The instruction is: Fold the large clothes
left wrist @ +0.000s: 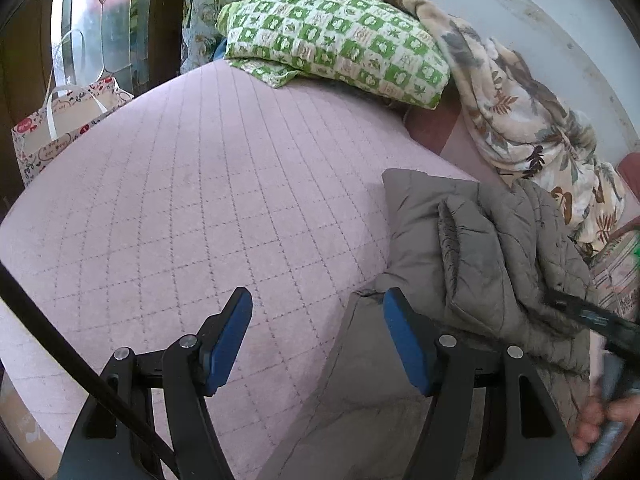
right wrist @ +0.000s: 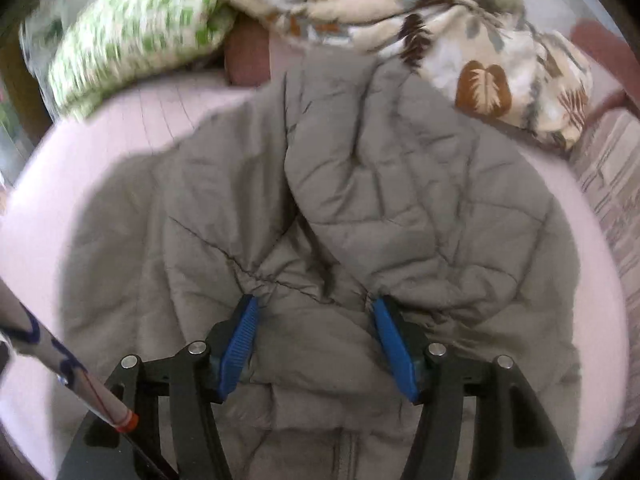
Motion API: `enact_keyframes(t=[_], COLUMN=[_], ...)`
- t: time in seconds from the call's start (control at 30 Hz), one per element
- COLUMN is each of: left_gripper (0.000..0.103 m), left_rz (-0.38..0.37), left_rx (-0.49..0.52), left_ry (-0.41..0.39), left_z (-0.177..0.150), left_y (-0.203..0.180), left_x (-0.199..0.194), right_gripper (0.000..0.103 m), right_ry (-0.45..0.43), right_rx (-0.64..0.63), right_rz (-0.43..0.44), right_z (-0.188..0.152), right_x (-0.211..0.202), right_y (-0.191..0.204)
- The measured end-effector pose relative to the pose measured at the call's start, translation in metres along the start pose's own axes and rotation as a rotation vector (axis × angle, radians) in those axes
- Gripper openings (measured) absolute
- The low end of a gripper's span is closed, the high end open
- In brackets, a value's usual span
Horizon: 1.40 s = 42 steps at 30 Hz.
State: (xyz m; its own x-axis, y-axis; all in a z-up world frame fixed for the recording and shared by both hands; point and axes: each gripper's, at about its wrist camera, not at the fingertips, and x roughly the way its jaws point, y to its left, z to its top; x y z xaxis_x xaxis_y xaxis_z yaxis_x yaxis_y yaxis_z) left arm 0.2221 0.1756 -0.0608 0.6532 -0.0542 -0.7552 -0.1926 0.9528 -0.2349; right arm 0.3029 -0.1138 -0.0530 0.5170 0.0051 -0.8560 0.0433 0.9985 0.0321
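A grey quilted jacket [right wrist: 360, 200] lies bunched on the pink quilted bed [right wrist: 120, 128]. In the left wrist view the jacket [left wrist: 480, 240] lies at the right, folded over itself. My left gripper [left wrist: 318, 300] is open and empty over the bed [left wrist: 200, 184], its right finger at the jacket's edge. My right gripper [right wrist: 314, 308] is open, low over the jacket, with jacket cloth between its blue pads [right wrist: 240, 340]. The right gripper also shows blurred at the right edge of the left wrist view [left wrist: 592, 316].
A green checked pillow [left wrist: 340, 36] and a floral blanket [left wrist: 528, 128] lie at the head and far side of the bed. A patterned paper bag [left wrist: 60, 120] stands beside the bed at the left. A striped cloth [right wrist: 616, 200] lies at the right.
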Motion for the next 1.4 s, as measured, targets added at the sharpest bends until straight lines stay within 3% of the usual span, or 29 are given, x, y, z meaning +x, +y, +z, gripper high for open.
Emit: enact_keyframes(t=[0.1,0.13,0.17,0.27,0.33,0.43,0.53,0.67,0.77,0.87,1.1,1.2,1.4], left_gripper=[0.067,0.067,0.067,0.067,0.067,0.067,0.067,0.067,0.067,0.067,0.067,0.067,0.071], left_rz=[0.013,0.007,-0.011,-0.077,-0.14,-0.163,-0.206,-0.246,-0.276,-0.41,-0.535,-0.544,-0.492], left_rx=[0.018,0.024,0.029,0.026,0.008,-0.044,-0.108,-0.127,-0.093,-0.129,-0.24,-0.248,-0.153], left_ry=[0.006,0.017,0.032,0.075,0.118,0.179,0.259,0.346,0.343,0.402,0.454,0.467,0.46], left_z=[-0.002,-0.003,-0.005,-0.014,-0.022,-0.039,-0.06,-0.087,-0.1,-0.115,-0.15,-0.168,-0.189], left_y=[0.007,0.009,0.012,0.024,0.035,0.055,0.074,0.082,0.078,0.079,0.101,0.102,0.078], left_x=[-0.004,-0.006,-0.008,-0.016,-0.02,-0.022,-0.02,-0.014,-0.019,-0.02,-0.032,-0.039,-0.047], right_gripper=[0.071,0.078,0.083,0.086,0.087,0.087,0.088,0.088,0.088,0.089,0.094,0.094,0.094], right_ry=[-0.038,-0.044,-0.05,-0.036,-0.019,0.001,0.006,0.04,0.069,0.084,0.082,0.095,0.123], right_rx=[-0.012,-0.009,0.0,0.05,0.103,0.238,0.382,0.49,0.553,0.583,0.489,0.49,0.535], right_rz=[0.024,0.029,0.039,0.02,-0.017,-0.05,-0.046,0.02,0.133,0.244,0.317,0.367,0.458], right_z=[-0.013,-0.019,-0.03,-0.066,-0.087,-0.132,-0.173,-0.214,-0.235,-0.249,-0.264,-0.276,-0.303], right_x=[-0.042,-0.054,-0.068,-0.094,-0.103,-0.117,-0.121,-0.106,-0.088,-0.074,-0.078,-0.081,-0.087], right_y=[-0.026,-0.037,-0.052,-0.111,-0.151,-0.221,-0.28,-0.317,-0.324,-0.316,-0.291,-0.288,-0.284])
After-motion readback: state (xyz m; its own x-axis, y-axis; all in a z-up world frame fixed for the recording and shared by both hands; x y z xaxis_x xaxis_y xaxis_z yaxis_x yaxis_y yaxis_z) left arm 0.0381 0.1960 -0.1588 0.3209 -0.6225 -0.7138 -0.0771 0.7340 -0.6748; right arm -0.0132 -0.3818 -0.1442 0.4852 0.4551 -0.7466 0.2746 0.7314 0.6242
